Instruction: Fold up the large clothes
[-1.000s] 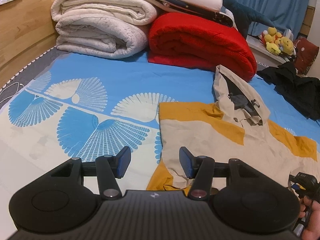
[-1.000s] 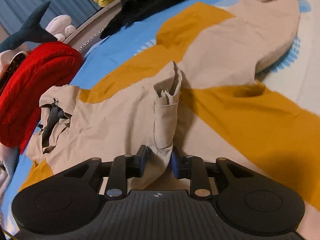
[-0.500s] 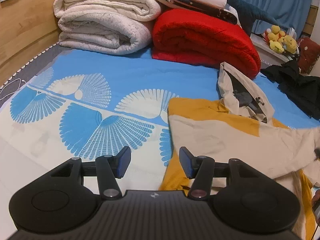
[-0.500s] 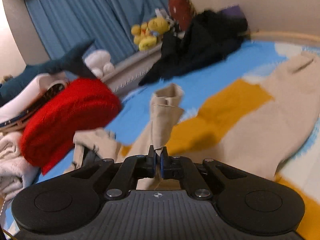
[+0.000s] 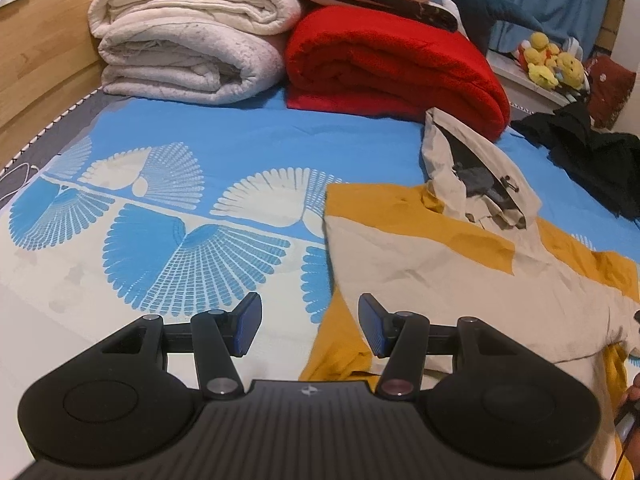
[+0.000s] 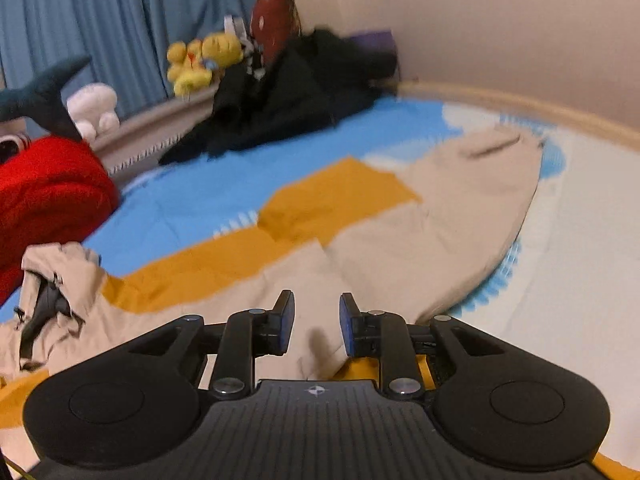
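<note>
While the left claw (image 5: pixel 310 330) gapes empty, the right claw (image 6: pixel 317 328) is opening — jacket (image 6: pixel 400 240) beneath, unpinched.

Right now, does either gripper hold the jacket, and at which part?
Neither. The left gripper is open and empty; the right gripper is opening, with nothing between its jaws, above the jacket.

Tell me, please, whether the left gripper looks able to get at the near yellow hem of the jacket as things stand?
Probably yes. The left gripper is open and empty, the jacket lies flat on the bed sheet, and its yellow hem sits just beyond the fingers with nothing between.
</note>
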{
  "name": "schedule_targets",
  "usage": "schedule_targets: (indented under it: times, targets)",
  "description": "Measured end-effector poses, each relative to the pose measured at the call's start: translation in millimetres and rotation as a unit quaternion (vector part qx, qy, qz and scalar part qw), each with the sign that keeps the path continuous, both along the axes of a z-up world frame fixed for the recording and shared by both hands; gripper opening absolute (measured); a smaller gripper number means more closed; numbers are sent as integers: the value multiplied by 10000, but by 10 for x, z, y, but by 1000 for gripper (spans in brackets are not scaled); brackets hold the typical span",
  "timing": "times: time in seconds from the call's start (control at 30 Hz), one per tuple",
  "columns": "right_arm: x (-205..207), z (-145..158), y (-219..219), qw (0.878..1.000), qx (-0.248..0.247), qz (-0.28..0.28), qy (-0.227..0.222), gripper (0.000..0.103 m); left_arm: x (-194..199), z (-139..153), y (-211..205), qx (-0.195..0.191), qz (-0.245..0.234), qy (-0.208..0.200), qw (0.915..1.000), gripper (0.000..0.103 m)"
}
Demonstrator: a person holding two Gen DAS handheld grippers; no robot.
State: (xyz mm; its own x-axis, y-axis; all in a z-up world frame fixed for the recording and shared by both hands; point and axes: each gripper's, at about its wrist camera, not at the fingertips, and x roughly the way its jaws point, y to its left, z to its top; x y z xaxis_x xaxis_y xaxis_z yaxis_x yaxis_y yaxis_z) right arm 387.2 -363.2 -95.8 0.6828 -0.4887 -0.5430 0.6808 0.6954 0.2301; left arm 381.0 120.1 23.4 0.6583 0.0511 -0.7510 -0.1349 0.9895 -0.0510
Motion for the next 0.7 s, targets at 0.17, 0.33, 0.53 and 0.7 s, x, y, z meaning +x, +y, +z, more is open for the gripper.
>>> schedule_targets:
  times: [0.17, 0.33, 0.53, 0.7]
  targets:
    - [-3, -44, -26, 9993, -1, 306, -199, 29, 28, -42, -84, 40, -60, 49, 10000, 59]
    - [347, -459, -5, 9812, 861, 1638, 553, 34, 42, -81, -177, 65, -109, 84, 9999, 60]
    - [429, -504, -146, 9752, 707, 1891, 909, 33, 79, -120, -316, 44, -195, 118, 9997, 60]
    - [310, -355, -454, 9729, 734, 2024, 848, 31, 101, -188, -497, 92, -343, 175, 9992, 60]
